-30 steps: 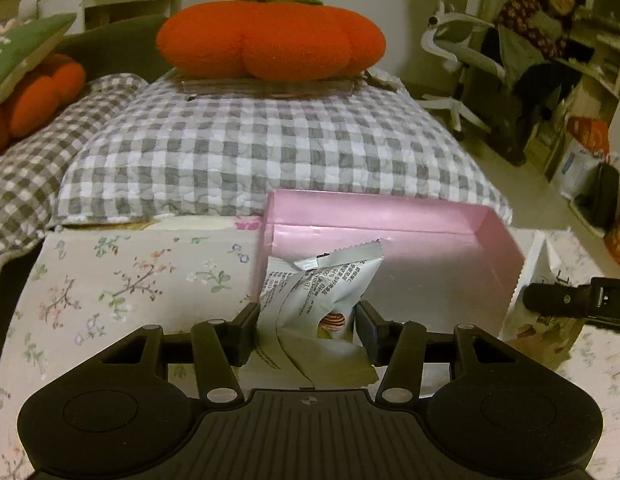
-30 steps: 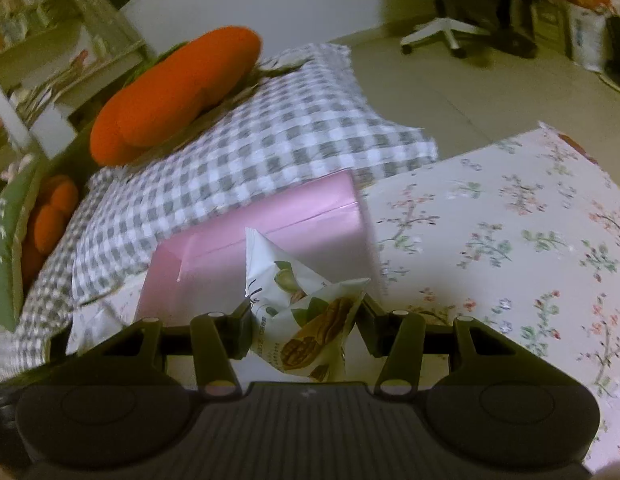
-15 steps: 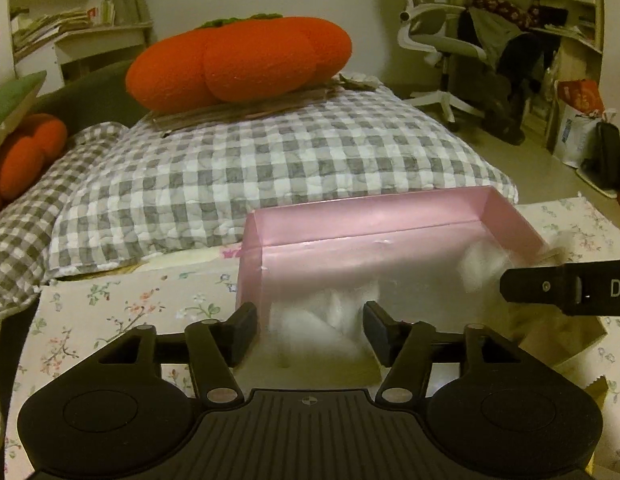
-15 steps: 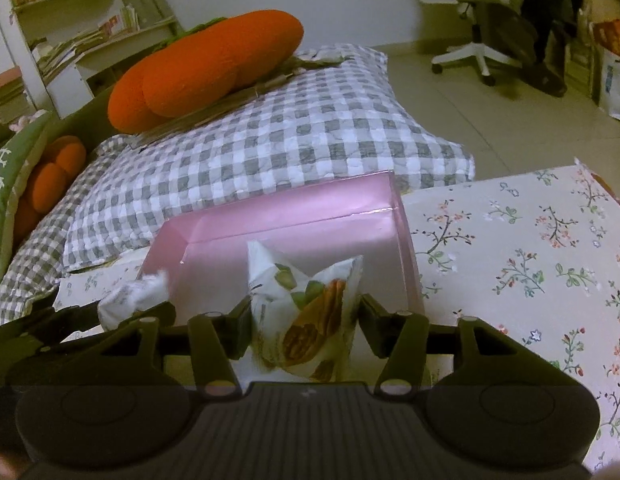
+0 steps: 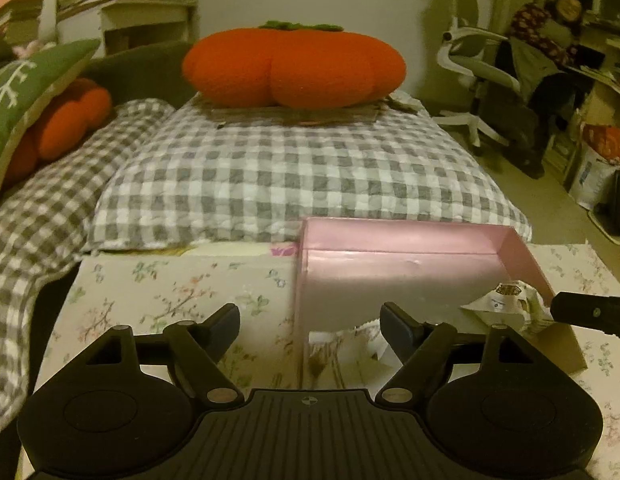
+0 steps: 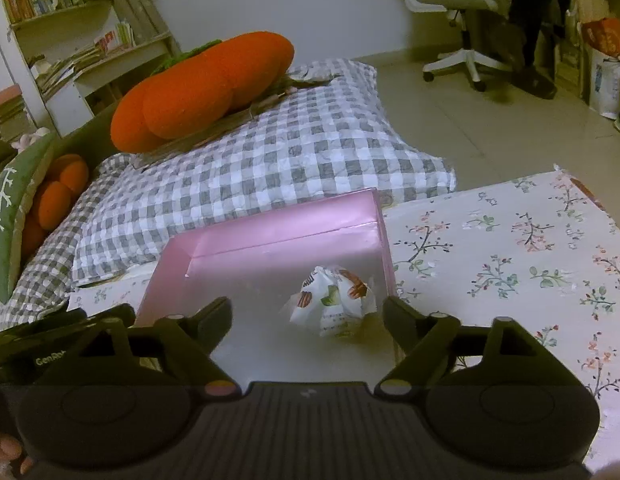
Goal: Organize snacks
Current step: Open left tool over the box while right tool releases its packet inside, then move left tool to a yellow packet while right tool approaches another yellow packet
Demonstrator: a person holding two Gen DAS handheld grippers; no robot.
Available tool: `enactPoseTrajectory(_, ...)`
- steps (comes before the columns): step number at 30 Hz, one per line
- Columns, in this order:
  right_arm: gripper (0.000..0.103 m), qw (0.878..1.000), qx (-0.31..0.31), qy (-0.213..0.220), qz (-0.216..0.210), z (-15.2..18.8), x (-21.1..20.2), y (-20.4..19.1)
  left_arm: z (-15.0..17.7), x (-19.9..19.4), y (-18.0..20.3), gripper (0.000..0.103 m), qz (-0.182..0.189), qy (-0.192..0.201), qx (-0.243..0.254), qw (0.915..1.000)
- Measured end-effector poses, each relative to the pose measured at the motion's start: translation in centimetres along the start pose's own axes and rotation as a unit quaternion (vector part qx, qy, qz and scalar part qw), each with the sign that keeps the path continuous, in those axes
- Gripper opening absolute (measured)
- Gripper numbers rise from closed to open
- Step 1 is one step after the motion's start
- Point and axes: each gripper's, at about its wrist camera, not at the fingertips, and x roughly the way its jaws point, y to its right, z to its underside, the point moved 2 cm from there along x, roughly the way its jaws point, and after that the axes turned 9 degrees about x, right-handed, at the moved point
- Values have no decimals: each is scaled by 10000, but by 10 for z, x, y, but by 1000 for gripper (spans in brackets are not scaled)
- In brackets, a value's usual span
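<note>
Pink box [image 6: 277,236] sits open-topped on the table [image 6: 510,248], which wears a floral cloth, its far wall next to the grey checked pillow [image 6: 269,168]. Right gripper [image 6: 307,316]: jaws apart and opening, nothing between the pads; a crumpled snack packet [image 6: 334,300] lies free on the box floor near the right wall, just beyond the fingertips. Print on the packet too small to read. Left gripper [image 5: 310,328]: jaws apart and opening, straddling the box's left wall, nothing clamped. A second packet [image 5: 360,344] lies inside the box near that gripper; only its pale, blurred upper edge shows, the rest hidden behind the gripper body. In the left wrist view the first packet [image 5: 506,300] is partly covered by the other gripper's black finger [image 5: 590,314] at the box's right wall. Orange pumpkin cushion [image 5: 293,66] rests on the pillow behind the box. Box's near edge cut off in both views.
</note>
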Motion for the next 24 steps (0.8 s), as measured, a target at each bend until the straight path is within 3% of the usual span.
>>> enactPoseTrajectory(14, 95, 9995, 50, -325, 1, 19, -30, 4, 31, -39, 10, 84, 149, -417, 42, 9990)
enactPoseTrajectory(24, 101, 9981, -34, -609, -69, 50, -68, 5, 64, -71, 27, 88, 390, -768, 8, 9963)
